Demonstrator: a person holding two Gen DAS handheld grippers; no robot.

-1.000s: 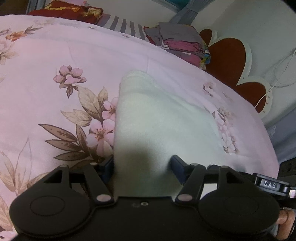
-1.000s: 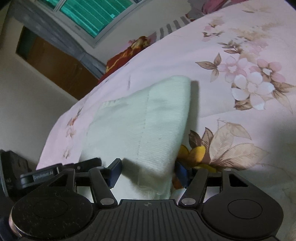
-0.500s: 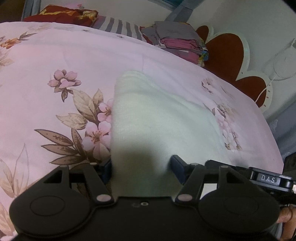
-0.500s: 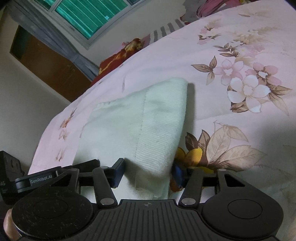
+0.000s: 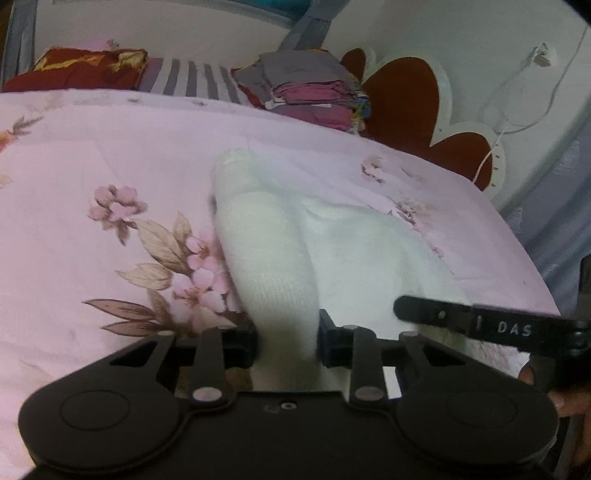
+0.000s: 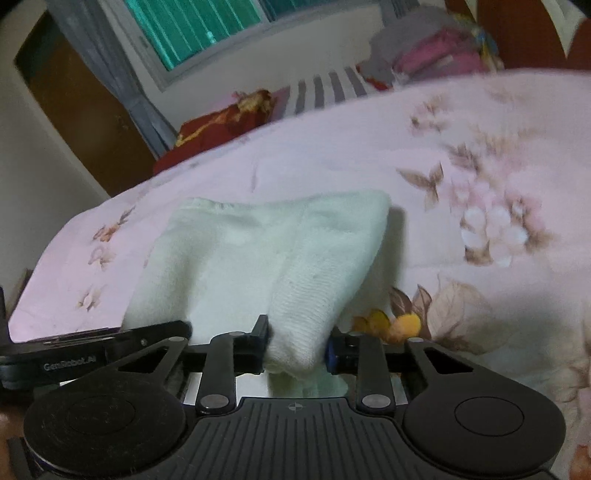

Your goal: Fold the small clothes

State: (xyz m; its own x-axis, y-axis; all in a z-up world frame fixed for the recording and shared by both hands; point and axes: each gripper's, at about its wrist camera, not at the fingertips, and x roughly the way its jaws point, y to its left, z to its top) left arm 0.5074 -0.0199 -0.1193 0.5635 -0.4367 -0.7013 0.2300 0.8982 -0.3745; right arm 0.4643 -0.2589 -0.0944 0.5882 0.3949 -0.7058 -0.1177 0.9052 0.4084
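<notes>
Left wrist view: the left gripper (image 5: 287,338) is seen with its fingers (image 5: 242,345) closing on a bunched ridge of the white knit garment (image 5: 280,258); cloth is between them and pressed on both sides, so it is gripped. The garment is lifted at the near edge and slopes down to the bedspread (image 5: 92,155), pink with flower prints, where its far end lies flat. The right gripper (image 5: 491,325), marked "DAS", is seen at right, just beside the garment's other near corner, with part of a hand (image 5: 565,398) below it. A stack of folded clothes (image 5: 314,92) and a red pillow (image 5: 77,72) are set at the far edge of the bed; a red heart-shaped headboard (image 5: 402,96) and a white cable (image 5: 517,110) are at right.

Right wrist view: the right gripper (image 6: 297,347) is seen with fingers (image 6: 258,349) closing on the garment's (image 6: 258,251) ribbed corner; cloth is pinched between them and a bit hangs below. The rest is spread up-left over the bedspread (image 6: 332,155). The left gripper (image 6: 96,343) is seen at left, touching the same near edge. A window (image 6: 207,26) and a brown door (image 6: 70,107) are behind the bed; the picture is motion-blurred.
</notes>
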